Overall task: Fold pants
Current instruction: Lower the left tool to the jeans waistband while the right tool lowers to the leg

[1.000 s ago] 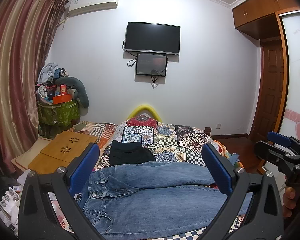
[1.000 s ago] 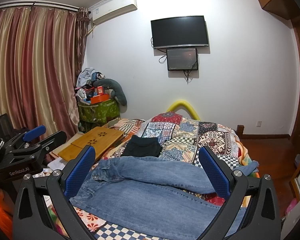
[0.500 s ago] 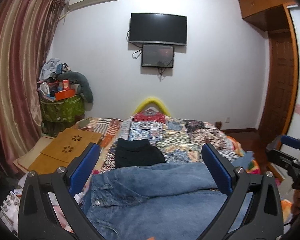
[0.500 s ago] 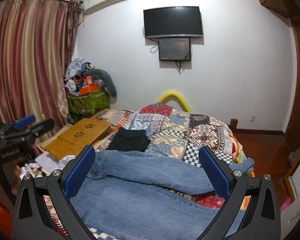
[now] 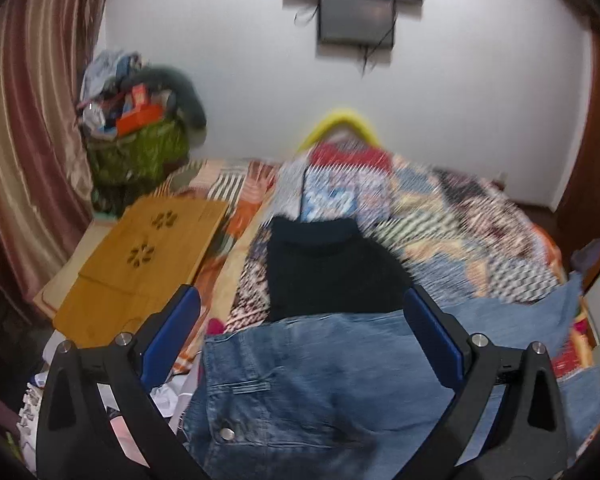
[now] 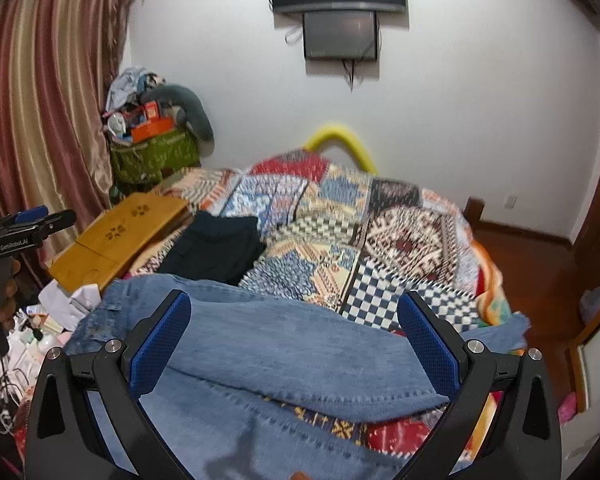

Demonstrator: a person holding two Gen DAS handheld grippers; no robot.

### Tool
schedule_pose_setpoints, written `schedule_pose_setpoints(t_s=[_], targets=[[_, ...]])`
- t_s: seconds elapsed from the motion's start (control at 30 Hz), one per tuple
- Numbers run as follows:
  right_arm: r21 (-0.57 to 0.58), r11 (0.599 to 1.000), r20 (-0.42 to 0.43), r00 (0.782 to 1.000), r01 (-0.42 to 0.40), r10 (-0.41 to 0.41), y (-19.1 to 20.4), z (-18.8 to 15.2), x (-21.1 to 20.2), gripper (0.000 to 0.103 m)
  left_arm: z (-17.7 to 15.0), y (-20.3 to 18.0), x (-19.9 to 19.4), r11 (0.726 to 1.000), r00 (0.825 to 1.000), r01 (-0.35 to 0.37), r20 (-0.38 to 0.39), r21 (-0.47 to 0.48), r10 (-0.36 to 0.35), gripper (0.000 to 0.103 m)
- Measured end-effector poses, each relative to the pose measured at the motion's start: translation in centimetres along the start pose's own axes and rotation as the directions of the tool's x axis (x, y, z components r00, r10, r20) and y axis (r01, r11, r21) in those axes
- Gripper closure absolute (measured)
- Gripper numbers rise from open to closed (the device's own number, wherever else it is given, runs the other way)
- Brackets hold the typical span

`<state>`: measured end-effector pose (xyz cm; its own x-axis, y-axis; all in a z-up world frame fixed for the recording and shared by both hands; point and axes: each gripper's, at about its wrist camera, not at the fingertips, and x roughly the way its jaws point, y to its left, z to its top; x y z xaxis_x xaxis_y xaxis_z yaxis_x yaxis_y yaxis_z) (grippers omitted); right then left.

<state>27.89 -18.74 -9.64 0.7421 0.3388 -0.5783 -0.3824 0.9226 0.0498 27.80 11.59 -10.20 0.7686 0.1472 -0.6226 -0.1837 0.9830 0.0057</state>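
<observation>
Blue jeans (image 6: 284, 344) spread on patchwork quilt (image 6: 380, 232), near edge; black garment (image 6: 216, 248) just beyond, far-left. L gripper (image 5: 300, 332) and R gripper (image 6: 292, 328): both wide open, holding nothing, above jeans.

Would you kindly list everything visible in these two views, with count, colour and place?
jeans: 1, blue, spread on near bed.
black garment: 1, folded, behind jeans.
quilt: 1, multicoloured patchwork, covering bed.
wooden tray: 1, tan, left of bed.
green bin: 1, corner, piled with clutter.
curtain: 1, red-gold striped, left.
screens: 2, black, on wall.
left gripper: open, over waistband.
right gripper: open, over legs.
</observation>
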Motion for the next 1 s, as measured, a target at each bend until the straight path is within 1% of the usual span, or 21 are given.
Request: schedule_pose_setpoints(t_s=[0.03, 0.1, 0.17, 0.2, 0.27, 0.3, 0.33, 0.43, 0.53, 0.6, 0.63, 0.7, 0.77, 0.8, 0.83, 0.87, 0.9, 0.97, 1.0], targets=[[0.005, 1.0, -0.021, 1.0, -0.004, 0.004, -0.5, -0.1, 1.3, 0.0, -0.1, 0.6, 1.6, 1.0, 0.999, -0.013, -0.029, -0.002, 0.013, 0.007], [0.008, 1.0, -0.059, 0.998, -0.014, 0.015, -1.2, -0.3, 3.4, 0.0, -0.5, 1.7, 4.4, 1.0, 0.996, -0.029, -0.086, -0.01, 0.028, 0.011], [0.023, 1.0, -0.106, 0.994, -0.022, 0.024, -1.7, -0.7, 5.7, 0.0, -1.2, 3.0, 7.6, 0.999, 0.988, -0.032, -0.154, -0.038, 0.026, 0.013], [0.029, 0.999, -0.124, 0.992, -0.03, 0.033, -2.0, -0.7, 6.6, 0.0, -1.7, 3.9, 9.5, 0.998, 0.981, -0.038, -0.194, -0.056, 0.027, 0.014], [0.038, 0.998, -0.163, 0.985, -0.051, 0.057, -2.5, -1.1, 8.8, 0.0, -2.6, 4.7, 11.8, 0.996, 0.969, -0.048, -0.246, -0.071, 0.029, 0.018], [0.037, 0.998, -0.18, 0.982, -0.054, 0.06, -2.7, -1.2, 9.8, 0.0, -3.3, 5.5, 13.8, 0.995, 0.956, -0.063, -0.291, -0.079, 0.037, 0.021], [0.034, 0.998, -0.2, 0.977, -0.06, 0.066, -3.0, -1.2, 10.9, 0.0, -3.9, 5.9, 14.8, 0.994, 0.947, -0.071, -0.318, -0.083, 0.041, 0.023], [0.006, 0.997, -0.256, 0.963, -0.083, 0.082, -3.0, -1.6, 13.6, 0.003, -5.8, 7.3, 18.5, 0.99, 0.912, -0.088, -0.409, -0.107, 0.037, 0.024], [-0.02, 0.993, -0.294, 0.95, -0.112, 0.101, -2.9, -1.7, 15.8, 0.004, -7.5, 8.0, 21.0, 0.988, 0.883, -0.083, -0.47, -0.127, 0.013, 0.024], [-0.022, 0.99, -0.313, 0.941, -0.139, 0.125, -2.9, -1.5, 17.4, 0.004, -8.4, 8.1, 22.0, 0.988, 0.869, -0.067, -0.494, -0.142, -0.013, 0.024], [-0.023, 0.987, -0.324, 0.935, -0.159, 0.143, -2.7, -1.5, 18.1, 0.004, -8.8, 8.1, 22.6, 0.987, 0.866, -0.056, -0.5, -0.151, -0.027, 0.024], [-0.031, 0.979, -0.355, 0.917, -0.203, 0.179, -2.3, -1.5, 19.5, 0.005, -8.8, 7.9, 23.1, 0.987, 0.864, -0.049, -0.502, -0.154, -0.035, 0.024], [-0.048, 0.973, -0.395, 0.899, -0.226, 0.189, -1.8, -1.9, 20.9, 0.008, -8.7, 7.6, 23.5, 0.989, 0.863, -0.044, -0.503, -0.143, -0.035, 0.027], [-0.055, 0.97, -0.421, 0.887, -0.236, 0.191, -1.7, -2.3, 21.6, 0.009, -8.6, 7.5, 23.6, 0.989, 0.864, -0.029, -0.501, -0.143, -0.047, 0.037], [-0.059, 0.969, -0.437, 0.879, -0.241, 0.192, -1.6, -2.6, 22.0, 0.01, -8.5, 7.4, 23.5, 0.989, 0.864, -0.011, -0.499, -0.149, -0.065, 0.045], [-0.064, 0.967, -0.458, 0.868, -0.247, 0.191, -1.5, -3.0, 22.6, 0.01, -8.4, 7.3, 23.4, 0.989, 0.864, -0.005, -0.498, -0.147, -0.069, 0.047], [-0.081, 0.968, -0.48, 0.861, -0.236, 0.17, -1.4, -3.5, 23.1, 0.01, -8.4, 7.1, 23.2, 0.99, 0.866, -0.007, -0.496, -0.14, -0.064, 0.05], [-0.098, 0.967, -0.49, 0.857, -0.236, 0.16, -1.3, -4.0, 23.4, 0.01, -8.5, 7.1, 23.2, 0.989, 0.866, -0.018, -0.497, -0.147, -0.058, 0.053], [-0.092, 0.967, -0.479, 0.862, -0.237, 0.165, -1.4, -4.2, 23.4, 0.011, -8.5, 7.2, 23.3, 0.989, 0.866, -0.033, -0.498, -0.146, -0.045, 0.067]])
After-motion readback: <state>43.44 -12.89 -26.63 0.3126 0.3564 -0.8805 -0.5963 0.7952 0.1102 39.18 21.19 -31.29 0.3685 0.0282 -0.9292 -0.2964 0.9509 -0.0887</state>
